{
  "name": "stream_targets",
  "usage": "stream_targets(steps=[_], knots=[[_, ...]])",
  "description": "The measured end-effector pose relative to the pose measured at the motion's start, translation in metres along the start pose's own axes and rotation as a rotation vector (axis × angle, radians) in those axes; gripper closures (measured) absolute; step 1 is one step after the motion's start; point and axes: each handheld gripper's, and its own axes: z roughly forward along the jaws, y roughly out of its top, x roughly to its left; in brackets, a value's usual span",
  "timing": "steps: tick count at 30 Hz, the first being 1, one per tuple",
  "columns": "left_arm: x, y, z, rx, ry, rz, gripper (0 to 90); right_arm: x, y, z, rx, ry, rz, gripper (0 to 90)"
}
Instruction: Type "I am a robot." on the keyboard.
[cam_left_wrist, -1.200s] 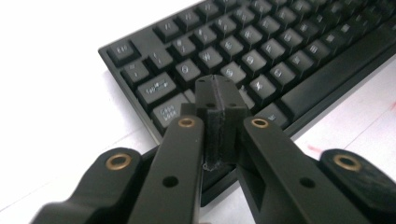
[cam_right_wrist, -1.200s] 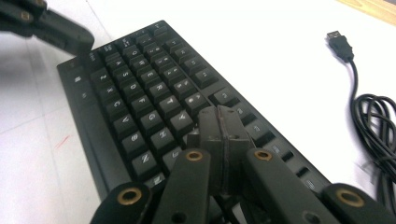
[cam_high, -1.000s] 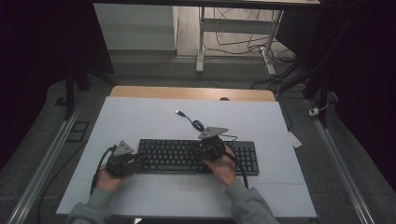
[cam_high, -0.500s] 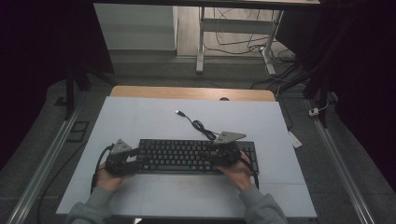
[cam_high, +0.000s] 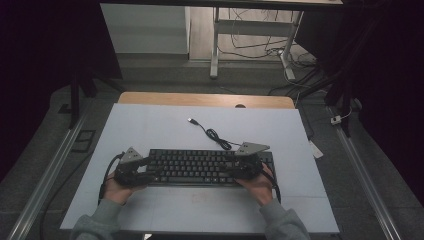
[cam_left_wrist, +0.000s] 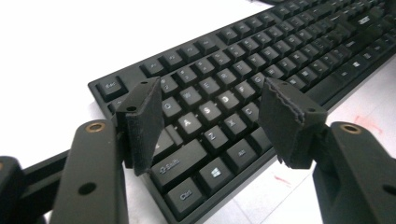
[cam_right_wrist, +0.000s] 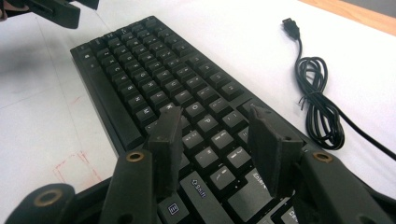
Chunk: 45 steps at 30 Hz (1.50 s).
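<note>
Nearest the bench's (cam_high: 150, 125) front edge, the person's two hands hold the grippers at either end of the keyboard (cam_high: 200, 167), which lies flat, parallel to that edge and nearer to it than to the far one.

Left gripper (cam_left_wrist: 212, 119): fingers spread, having just been opening; they stand over the left-hand letter keys with nothing pinched between them.

Right gripper (cam_right_wrist: 215, 140): fingers likewise spread and just opened, poised above the right-hand key block, clear of the keycaps.

Judgement: the keyboard appears to be set down and released, or about to be regripped. To do this well, both grippers should lift straight up before moving off, so that no pad drags a key or skews the board. Any regrip ought to take the case edges, not the keycaps.

Farther back, the keyboard's cable (cam_right_wrist: 317, 100) lies coiled on the bench, its plug (cam_high: 191, 120) pointing toward the far edge. Keep the right gripper clear of that coil.
</note>
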Motion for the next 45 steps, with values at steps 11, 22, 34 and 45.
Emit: stream_targets(steps=[11, 22, 34, 45], knots=[[-0.012, 0.014, 0.007, 0.017, -0.066, 0.077, 38.2, 0.001, -0.001, -0.001, -0.008, 0.008, 0.004, 55.1], [-0.025, 0.024, 0.025, 0.08, -0.132, 0.157, 62.7, -0.001, -0.001, -0.004, -0.011, 0.0, 0.008, 55.0], [-0.042, 0.021, 0.041, 0.153, -0.18, 0.228, 88.7, -0.001, -0.004, -0.005, -0.003, -0.003, 0.012, 55.1], [-0.048, 0.018, 0.051, 0.19, -0.162, 0.257, 88.7, -0.001, -0.005, -0.006, -0.006, -0.006, 0.012, 55.0]])
